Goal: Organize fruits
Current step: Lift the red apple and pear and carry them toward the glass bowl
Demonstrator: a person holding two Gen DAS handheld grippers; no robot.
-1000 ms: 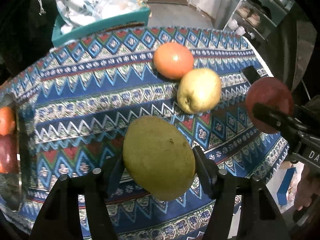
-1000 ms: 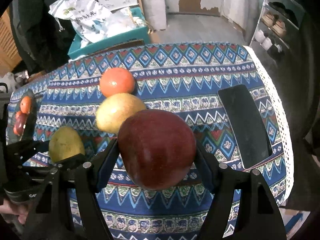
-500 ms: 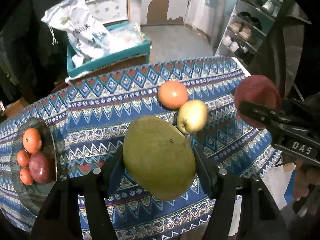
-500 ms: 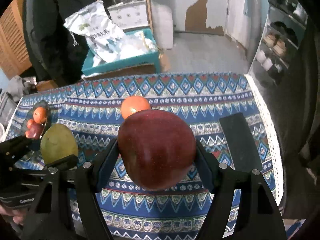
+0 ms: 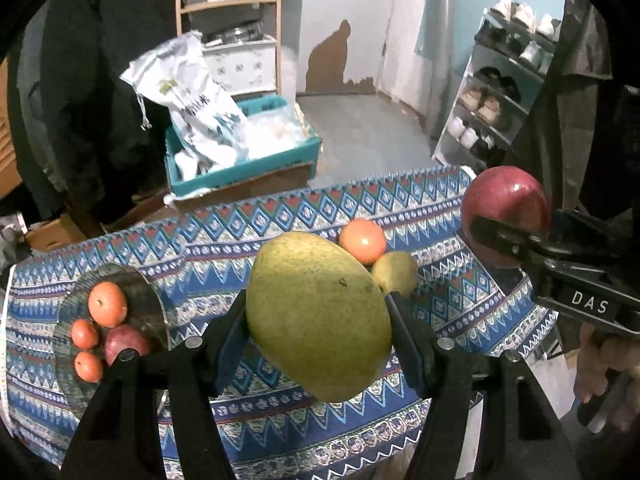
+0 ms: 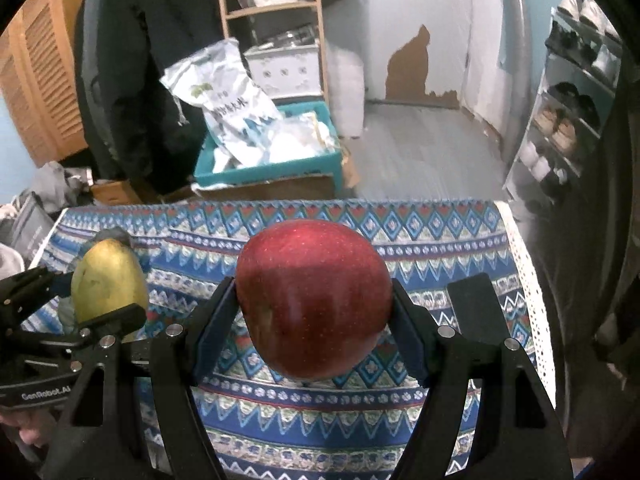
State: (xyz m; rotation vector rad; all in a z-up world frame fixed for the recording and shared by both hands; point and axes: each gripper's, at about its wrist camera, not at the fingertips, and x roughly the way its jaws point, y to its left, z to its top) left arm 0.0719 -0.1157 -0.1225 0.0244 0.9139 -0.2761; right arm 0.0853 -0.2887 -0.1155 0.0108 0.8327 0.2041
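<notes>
My left gripper (image 5: 318, 320) is shut on a large green mango (image 5: 316, 312), held well above the table. My right gripper (image 6: 314, 312) is shut on a big red apple (image 6: 314, 296), also lifted high. Each view shows the other load: the apple (image 5: 504, 208) at the right of the left wrist view, the mango (image 6: 108, 280) at the left of the right wrist view. On the patterned cloth lie an orange (image 5: 362, 240) and a yellow pear (image 5: 394, 274), touching. A dark plate (image 5: 148, 300) at the left holds several small oranges and a red fruit (image 5: 126, 344).
A black flat object (image 6: 476, 312) lies on the cloth (image 6: 420, 232) near its right edge. Beyond the table stand a teal crate (image 5: 240, 168) with white bags, a wooden shelf (image 6: 272, 8) and a shoe rack (image 5: 496, 100). A person in dark clothes (image 6: 132, 60) stands at the back left.
Both grippers have risen with their fruits, so the table looks smaller and farther below. The plate at the left and the room beyond have come into view.
</notes>
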